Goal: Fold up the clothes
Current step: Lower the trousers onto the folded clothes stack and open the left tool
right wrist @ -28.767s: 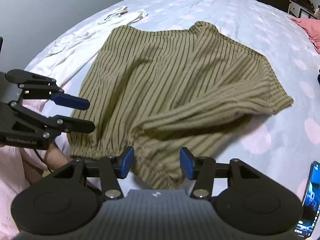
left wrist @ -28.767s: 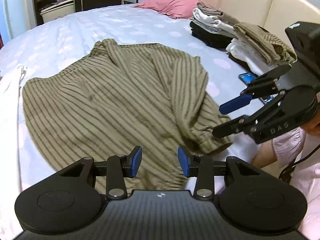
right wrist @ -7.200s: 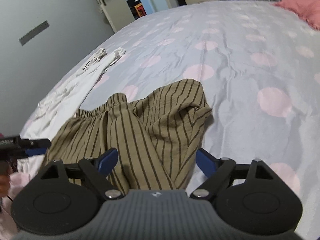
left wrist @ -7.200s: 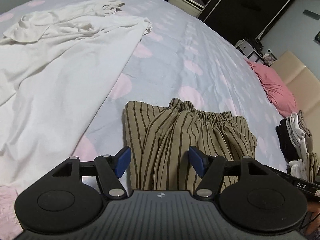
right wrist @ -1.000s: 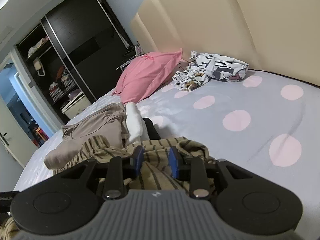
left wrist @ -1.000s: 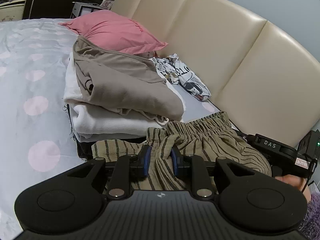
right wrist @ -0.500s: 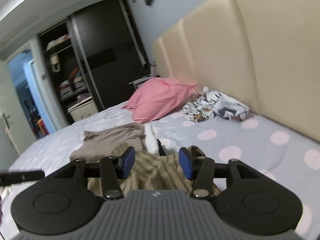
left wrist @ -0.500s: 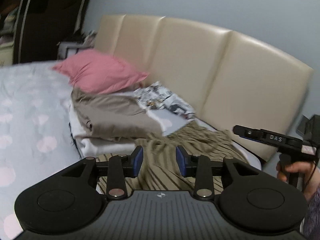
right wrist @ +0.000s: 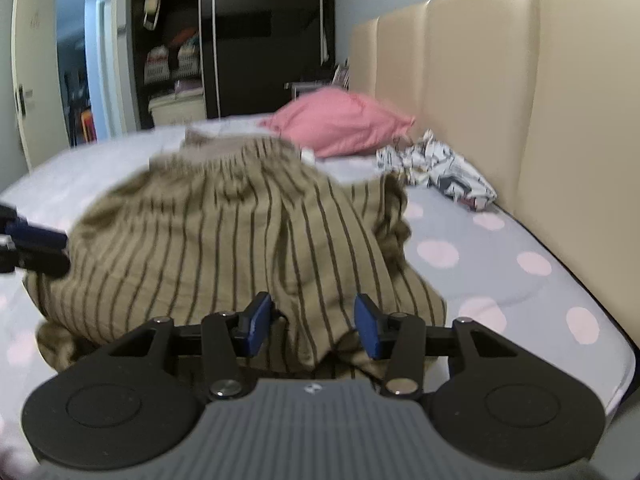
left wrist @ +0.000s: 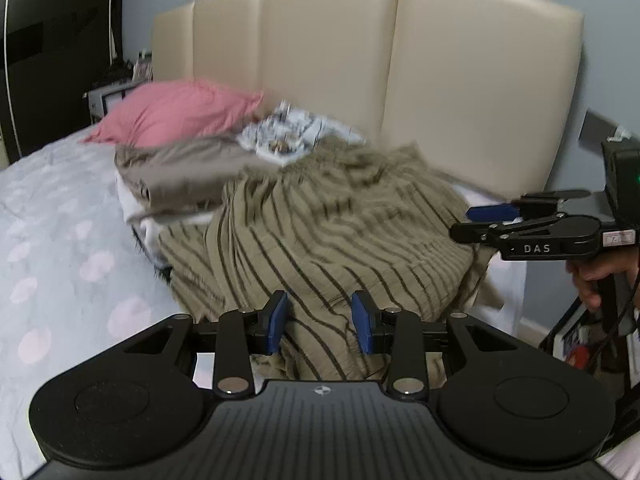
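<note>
Spreading wide beyond both pairs of tongs: one bed (right wrist: 472,240) under a pale sheet with pink dots, backed by one cream padded headboard (left wrist: 460,80). Standing far ahead and left of the right tongs: one dark wardrobe (right wrist: 256,36). Lying heaped right in front of both tongs: one olive striped garment (left wrist: 320,232), its gathered waistband farthest from the tongs, its near edge reaching down to the blue pads. Resting beyond the garment and left of the left tongs: one stack of folded clothes (left wrist: 176,176), a taupe piece on top, white below. Sitting farther off toward the headboard: one pink pillow (left wrist: 176,114) and one crumpled black-and-white patterned cloth (right wrist: 440,168). Hovering low over the near edge of the garment: the left tongs (left wrist: 320,322), two blue pads spread wide, gripping nothing, striped cloth showing in the gap. Hovering likewise: the right tongs (right wrist: 314,324), two pads well apart, holding nothing. Showing in the left view, off to the right of the garment: those same right tongs, gripped by one hand (left wrist: 596,276), fingers parted and clear of the cloth.
</note>
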A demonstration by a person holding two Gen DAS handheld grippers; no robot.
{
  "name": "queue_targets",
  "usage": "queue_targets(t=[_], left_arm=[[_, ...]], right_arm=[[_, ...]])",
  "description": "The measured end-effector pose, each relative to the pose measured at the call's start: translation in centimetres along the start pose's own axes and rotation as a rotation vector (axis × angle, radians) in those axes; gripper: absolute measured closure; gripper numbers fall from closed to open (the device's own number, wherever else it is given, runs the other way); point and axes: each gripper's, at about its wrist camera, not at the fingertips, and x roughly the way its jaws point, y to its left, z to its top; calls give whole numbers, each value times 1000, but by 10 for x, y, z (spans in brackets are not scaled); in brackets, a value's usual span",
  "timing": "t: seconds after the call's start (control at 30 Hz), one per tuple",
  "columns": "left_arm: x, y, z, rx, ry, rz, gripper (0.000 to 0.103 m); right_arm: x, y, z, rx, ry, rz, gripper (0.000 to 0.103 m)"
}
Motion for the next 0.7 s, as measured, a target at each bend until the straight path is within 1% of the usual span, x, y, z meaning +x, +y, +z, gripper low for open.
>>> queue_targets(t=[0.17, 0.23, 0.37, 0.53, 0.6, 0.7], left_arm=[[14, -1, -4, 1, 82, 39, 70], [18, 0, -8, 2, 95, 41, 70], [23, 3, -10, 6, 101, 42, 70], [15, 3, -9, -8, 90, 38, 69], [8, 3, -9, -15, 82, 35, 64], [-6, 5, -9, -28, 67, 20, 59]], right_arm=[[16, 3, -3, -58, 51, -8, 54], [20, 3, -4, -75, 59, -12, 54], [26, 3, -5, -82, 64, -18, 54], [20, 7, -1, -79, 62, -33, 53], [13, 9, -1, -65, 53, -43, 52], [1, 12, 4, -36, 35, -53, 52]])
